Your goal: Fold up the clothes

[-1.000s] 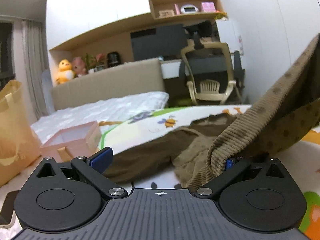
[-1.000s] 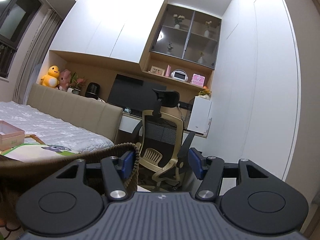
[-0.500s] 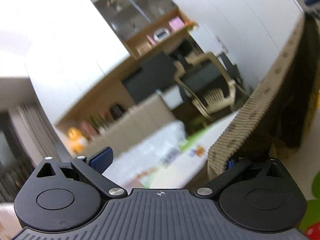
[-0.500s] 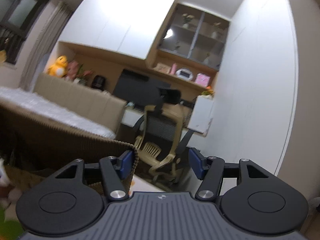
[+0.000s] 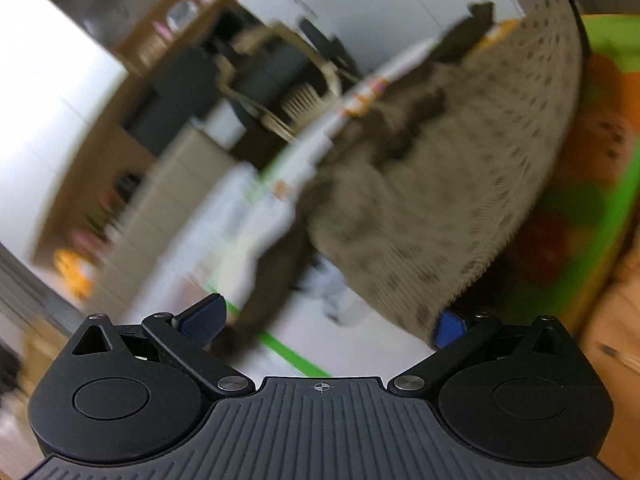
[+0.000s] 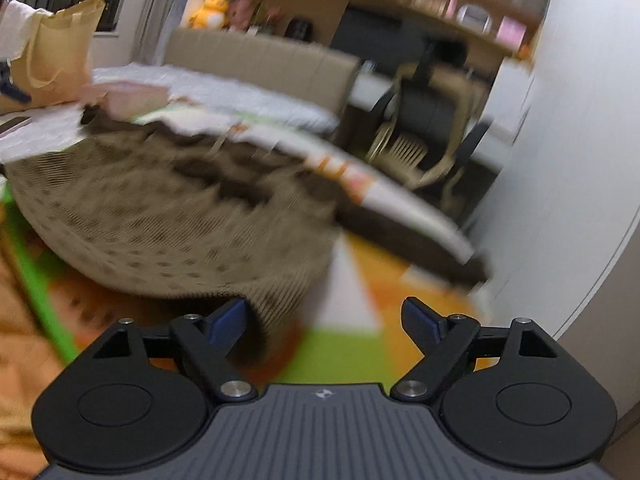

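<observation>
A brown spotted knit garment (image 5: 448, 184) stretches between my two grippers above the colourful play mat (image 5: 568, 216). In the left wrist view its ribbed hem drapes over the right blue fingertip (image 5: 450, 330) of my left gripper (image 5: 326, 322), whose jaws stand wide apart. In the right wrist view the garment (image 6: 168, 216) hangs off the left blue fingertip (image 6: 230, 320) of my right gripper (image 6: 328, 320), also spread wide. Both views are motion-blurred. I cannot tell how the cloth is caught on each finger.
A bed with a beige headboard (image 6: 256, 60) lies behind. An office chair (image 6: 432, 120) and desk stand by the white wall at the right. A tan tote bag (image 6: 56, 52) and a pink box (image 6: 132, 96) sit on the bed at the left.
Both grippers have swung downward with the garment, which now spreads low over the mat instead of hanging raised. The left view has rolled sideways.
</observation>
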Available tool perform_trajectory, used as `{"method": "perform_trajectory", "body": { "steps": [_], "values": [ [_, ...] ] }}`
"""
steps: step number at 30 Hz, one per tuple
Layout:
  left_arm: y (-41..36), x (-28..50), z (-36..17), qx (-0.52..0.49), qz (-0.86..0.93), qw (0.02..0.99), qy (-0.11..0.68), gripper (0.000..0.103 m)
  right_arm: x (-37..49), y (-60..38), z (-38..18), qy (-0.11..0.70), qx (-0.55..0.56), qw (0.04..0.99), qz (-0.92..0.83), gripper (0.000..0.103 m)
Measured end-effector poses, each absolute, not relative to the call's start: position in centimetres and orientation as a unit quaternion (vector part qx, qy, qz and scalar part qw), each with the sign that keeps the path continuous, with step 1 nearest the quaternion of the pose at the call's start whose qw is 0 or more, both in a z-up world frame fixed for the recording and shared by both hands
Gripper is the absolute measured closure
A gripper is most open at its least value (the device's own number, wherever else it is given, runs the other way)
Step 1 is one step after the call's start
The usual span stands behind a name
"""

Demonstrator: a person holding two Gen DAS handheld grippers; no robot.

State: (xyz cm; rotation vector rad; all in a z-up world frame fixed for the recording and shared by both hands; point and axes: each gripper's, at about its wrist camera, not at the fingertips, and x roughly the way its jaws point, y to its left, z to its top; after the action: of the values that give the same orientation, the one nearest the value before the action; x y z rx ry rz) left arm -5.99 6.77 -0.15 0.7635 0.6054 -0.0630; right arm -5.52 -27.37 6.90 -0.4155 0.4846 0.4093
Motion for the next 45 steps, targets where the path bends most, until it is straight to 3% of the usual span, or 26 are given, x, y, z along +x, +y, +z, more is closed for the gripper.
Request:
{"method": "perform_trajectory", "body": {
  "steps": [6,8,13,18,22,28,35,39,42,45],
  "values": [
    [8.8,-5.7,-0.8,0.279,-0.07,0.896,0.339,0.0,-6.2,-28.1,6.8,0.239,-0.195,0.917,0.254,0.016],
    [10.3,-5.0,1.1,0.218,-0.08,0.912,0.337,0.0,-6.1,-28.6,8.5,0.213,-0.16,0.918,0.293,0.001],
    [15.4,0.6,4.6,-0.042,-0.089,0.943,0.318,0.0,-2.8,-26.1,12.3,0.16,-0.083,0.907,0.381,0.0],
    [18.6,7.6,3.4,-0.235,-0.076,0.918,0.311,0.0,5.7,-20.4,11.1,0.224,-0.066,0.891,0.389,0.0],
    [17.6,13.4,2.0,-0.242,-0.075,0.911,0.326,0.0,13.0,-17.4,9.1,0.258,-0.088,0.911,0.309,0.0],
    [17.1,19.3,2.0,-0.251,-0.138,0.904,0.317,0.0,24.7,-17.0,8.6,0.35,0.051,0.884,0.305,0.014],
    [20.7,23.1,-1.2,-0.273,-0.093,0.902,0.321,0.0,34.2,-13.2,4.3,0.449,0.136,0.823,0.32,0.015],
    [23.3,22.7,-2.2,-0.274,-0.048,0.909,0.311,0.0,36.8,-10.3,4.1,0.41,0.129,0.851,0.303,0.016],
    [25.3,22.4,-2.9,-0.274,-0.013,0.912,0.304,0.0,39.0,-10.9,3.9,0.354,0.185,0.886,0.235,0.019],
    [27.0,22.0,-3.4,-0.273,0.017,0.915,0.296,0.0,40.2,-11.0,2.3,0.378,0.201,0.874,0.229,0.019]
  ]
}}
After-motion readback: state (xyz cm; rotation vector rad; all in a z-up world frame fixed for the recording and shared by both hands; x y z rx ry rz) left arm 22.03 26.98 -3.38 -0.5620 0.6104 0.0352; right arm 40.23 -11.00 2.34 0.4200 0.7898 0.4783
